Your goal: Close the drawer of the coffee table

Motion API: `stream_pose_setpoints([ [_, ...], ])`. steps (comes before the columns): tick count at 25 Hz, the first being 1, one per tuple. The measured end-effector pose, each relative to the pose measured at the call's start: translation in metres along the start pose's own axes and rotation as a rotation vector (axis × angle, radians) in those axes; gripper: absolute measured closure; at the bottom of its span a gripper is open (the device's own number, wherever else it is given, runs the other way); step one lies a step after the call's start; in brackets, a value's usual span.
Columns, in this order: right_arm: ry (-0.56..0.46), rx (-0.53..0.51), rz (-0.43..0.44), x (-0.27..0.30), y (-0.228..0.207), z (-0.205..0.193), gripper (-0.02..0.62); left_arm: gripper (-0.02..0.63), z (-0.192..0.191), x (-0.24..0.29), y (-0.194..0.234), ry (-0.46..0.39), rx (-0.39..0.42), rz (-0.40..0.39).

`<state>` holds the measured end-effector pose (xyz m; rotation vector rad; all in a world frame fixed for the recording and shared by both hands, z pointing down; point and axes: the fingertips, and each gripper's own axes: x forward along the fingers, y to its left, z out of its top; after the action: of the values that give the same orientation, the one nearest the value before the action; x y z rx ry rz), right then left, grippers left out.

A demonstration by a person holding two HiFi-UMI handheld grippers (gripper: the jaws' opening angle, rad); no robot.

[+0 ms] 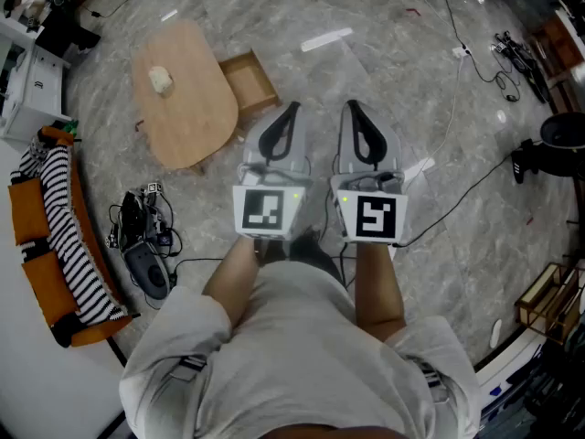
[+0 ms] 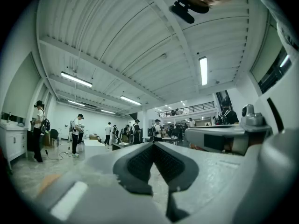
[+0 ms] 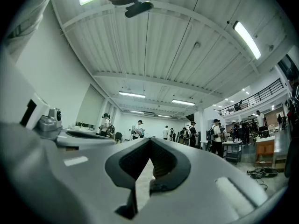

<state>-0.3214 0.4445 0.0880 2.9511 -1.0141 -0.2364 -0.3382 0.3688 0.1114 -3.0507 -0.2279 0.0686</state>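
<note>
- Left gripper [image 2: 153, 143] is sitting with its jaws fully together, nothing between the pads. Right gripper [image 3: 149, 139] is doing the same, also empty.
- Both are pointing roughly level in front of the person's waist, side by side, marker cubes facing up at the head view. Their own views are showing only the hall and ceiling, no table.
- Coffee table [image 1: 183, 99] is standing on the floor ahead and to the left. The drawer [image 1: 249, 82] is sticking out of its right long edge near the far end, open and looking empty.
- Left gripper's tips are lining up near the drawer's outer corner in the head view, but they're looking well above it, with no contact.
- Pale lump [image 1: 162, 80] is lying near the tabletop's far left edge; not relevant.
- Striped couch [image 1: 55, 236] is sitting off to the left, with a cable bundle [image 1: 146, 236] lying on the floor beside it.
- My read: the approach isn't started and the drawer is fully out.
- Doing it well likely means:
  - keeping the jaws closed and dropping down to drawer height;
  - planting the tips on the middle of the drawer's outer face;
  - pushing straight along the slide line.
- An off-centre push is probably risking a skewed, jammed drawer or a sliding table.
</note>
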Motion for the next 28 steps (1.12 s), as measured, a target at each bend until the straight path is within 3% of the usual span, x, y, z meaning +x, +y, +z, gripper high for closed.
stream_pose_setpoints([
  [3, 0.007, 0.0, -0.003, 0.0, -0.012, -0.004, 0.589, 0.586, 0.004, 0.009, -0.007, -0.011, -0.057, 0.021],
  [16, -0.008, 0.012, -0.07, 0.02, -0.065, -0.015, 0.589, 0.586, 0.001, 0.072, -0.024, -0.027, -0.076, -0.03],
  [22, 0.034, 0.013, -0.127, 0.061, -0.113, -0.044, 0.589, 0.586, -0.025, 0.148, -0.027, -0.008, -0.068, -0.111],
  [25, 0.047, -0.003, -0.162, 0.091, -0.149, -0.056, 0.589, 0.586, -0.027, 0.198, -0.031, -0.022, -0.124, -0.151],
  [28, 0.067, -0.02, -0.169, 0.132, -0.185, -0.063, 0.589, 0.586, -0.036, 0.252, -0.026, -0.007, -0.102, -0.177],
])
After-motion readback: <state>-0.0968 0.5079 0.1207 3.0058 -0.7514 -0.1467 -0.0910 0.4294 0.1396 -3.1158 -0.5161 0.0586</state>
